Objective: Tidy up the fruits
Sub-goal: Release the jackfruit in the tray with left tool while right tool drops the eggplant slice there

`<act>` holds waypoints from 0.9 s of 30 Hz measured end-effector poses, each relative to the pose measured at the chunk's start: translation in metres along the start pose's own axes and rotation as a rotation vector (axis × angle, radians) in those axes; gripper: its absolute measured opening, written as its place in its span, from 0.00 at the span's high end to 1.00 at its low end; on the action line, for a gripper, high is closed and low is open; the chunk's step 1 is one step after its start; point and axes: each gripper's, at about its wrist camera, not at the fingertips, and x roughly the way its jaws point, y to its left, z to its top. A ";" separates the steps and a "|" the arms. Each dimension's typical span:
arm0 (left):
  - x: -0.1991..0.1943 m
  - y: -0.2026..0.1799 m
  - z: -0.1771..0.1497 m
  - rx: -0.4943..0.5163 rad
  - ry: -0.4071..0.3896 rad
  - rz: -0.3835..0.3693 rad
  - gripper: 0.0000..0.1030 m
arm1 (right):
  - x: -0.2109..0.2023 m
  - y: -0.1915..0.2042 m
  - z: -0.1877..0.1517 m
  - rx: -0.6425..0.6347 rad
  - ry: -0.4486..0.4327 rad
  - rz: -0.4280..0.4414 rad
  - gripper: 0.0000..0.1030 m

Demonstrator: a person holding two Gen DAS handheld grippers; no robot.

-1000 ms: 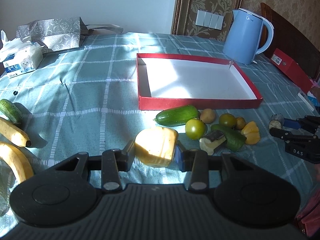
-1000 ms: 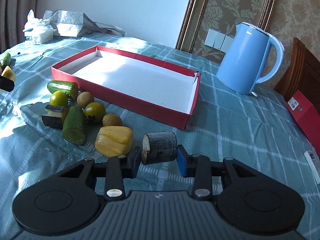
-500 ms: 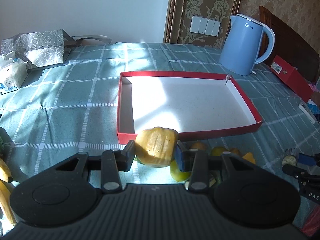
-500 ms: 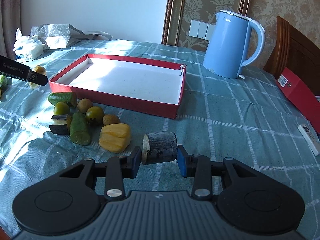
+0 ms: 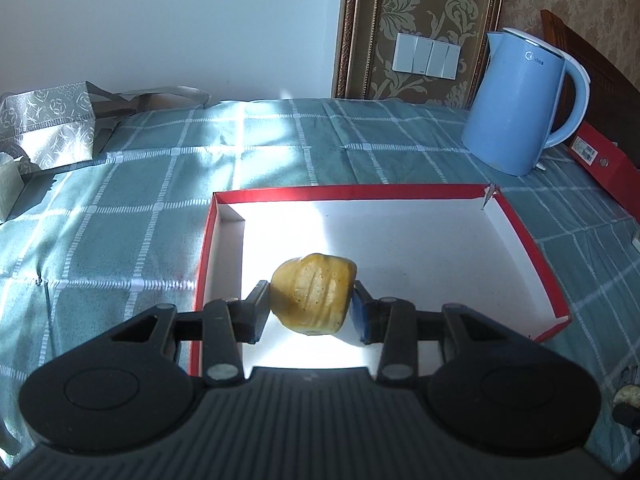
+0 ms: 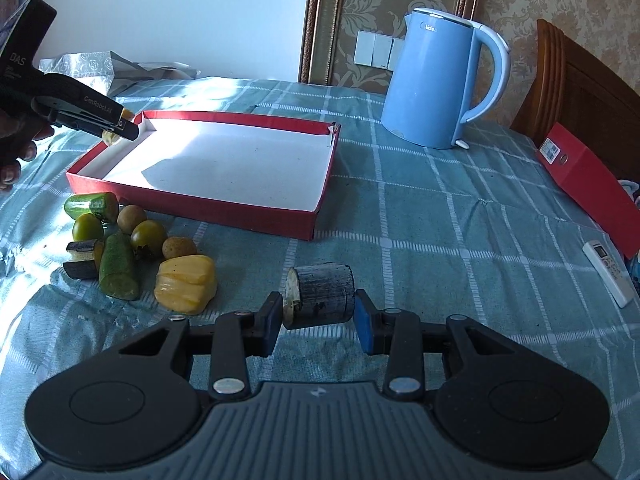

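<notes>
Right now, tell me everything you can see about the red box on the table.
The red box is a shallow, open rectangular tray, apparently cardboard, red outside and white inside. It lies flat on the checked tablecloth, empty, sunlit, with one far corner torn open. The left gripper holds a yellow fruit piece above its near-left part; loose produce lies outside its front wall.

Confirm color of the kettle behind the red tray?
Light blue kettle, paler handle; clearest in the right wrist view, beyond the tray.
</notes>
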 end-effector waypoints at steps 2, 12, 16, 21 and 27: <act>0.018 -0.001 0.004 0.000 0.016 0.019 0.63 | 0.003 -0.002 0.001 0.001 0.005 -0.001 0.64; 0.072 -0.005 0.007 0.016 0.079 0.086 0.56 | 0.021 -0.011 0.009 0.003 0.030 0.018 0.65; 0.074 -0.007 0.005 0.036 0.066 0.113 0.37 | 0.029 -0.010 0.015 -0.008 0.026 0.039 0.65; 0.064 -0.006 0.001 0.028 0.069 0.118 0.26 | 0.035 -0.005 0.029 -0.031 -0.005 0.070 0.64; 0.044 -0.001 -0.006 0.024 0.065 0.124 0.21 | 0.042 0.004 0.052 -0.066 -0.054 0.102 0.64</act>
